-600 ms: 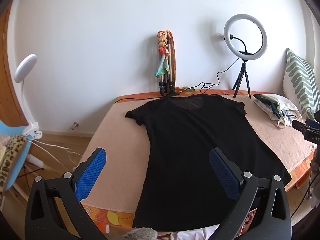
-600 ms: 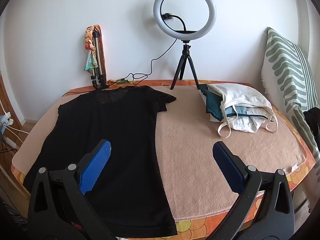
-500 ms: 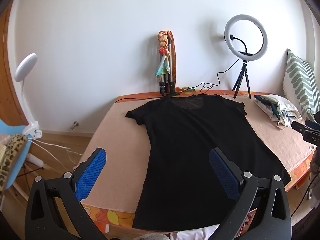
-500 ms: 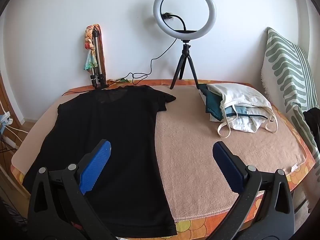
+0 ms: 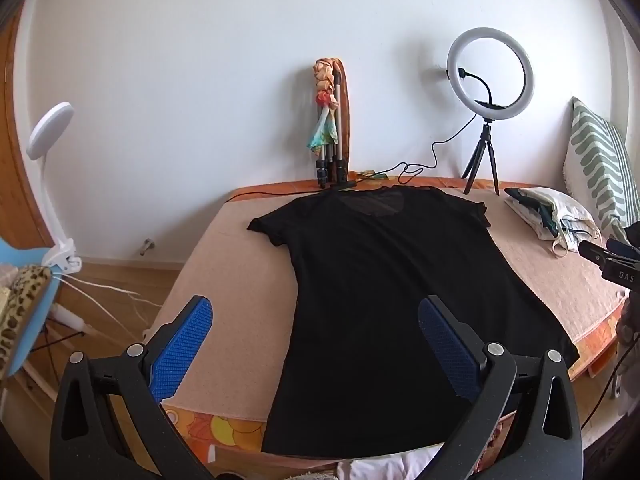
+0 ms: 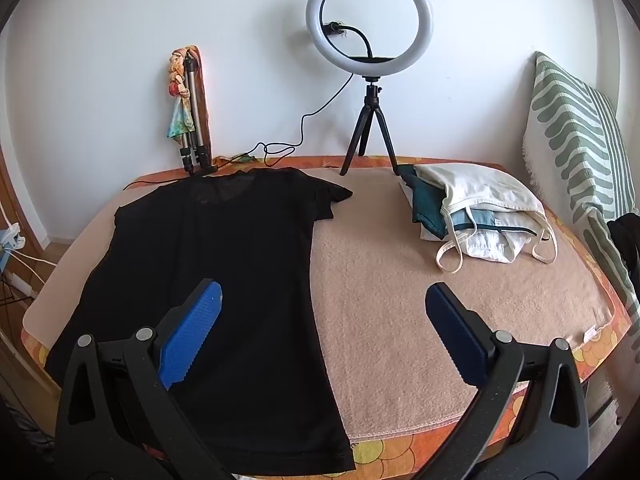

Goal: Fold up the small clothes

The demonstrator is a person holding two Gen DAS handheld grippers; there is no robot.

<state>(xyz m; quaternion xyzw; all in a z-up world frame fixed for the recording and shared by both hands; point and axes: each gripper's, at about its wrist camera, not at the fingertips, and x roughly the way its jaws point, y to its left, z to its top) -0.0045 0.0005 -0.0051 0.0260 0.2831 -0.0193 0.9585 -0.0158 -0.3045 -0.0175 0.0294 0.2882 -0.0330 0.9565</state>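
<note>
A black T-shirt (image 5: 384, 288) lies flat on the tan blanket (image 5: 240, 280), neck toward the wall, hem at the near edge; it also shows in the right wrist view (image 6: 224, 272). My left gripper (image 5: 316, 316) is open and empty, held above the near edge over the shirt's left side. My right gripper (image 6: 324, 300) is open and empty, above the shirt's right side and the bare blanket (image 6: 400, 280). The right gripper's tip shows at the far right of the left wrist view (image 5: 612, 260).
A stack of folded clothes (image 6: 476, 216) lies at the back right. A ring light on a tripod (image 6: 370, 60) and a folded tripod with a scarf (image 6: 190, 108) stand by the wall. A striped pillow (image 6: 580, 140) leans at right. A clip lamp (image 5: 50, 160) stands off the left side.
Both views have shifted very slightly; the shirt lies the same and both grippers stay open.
</note>
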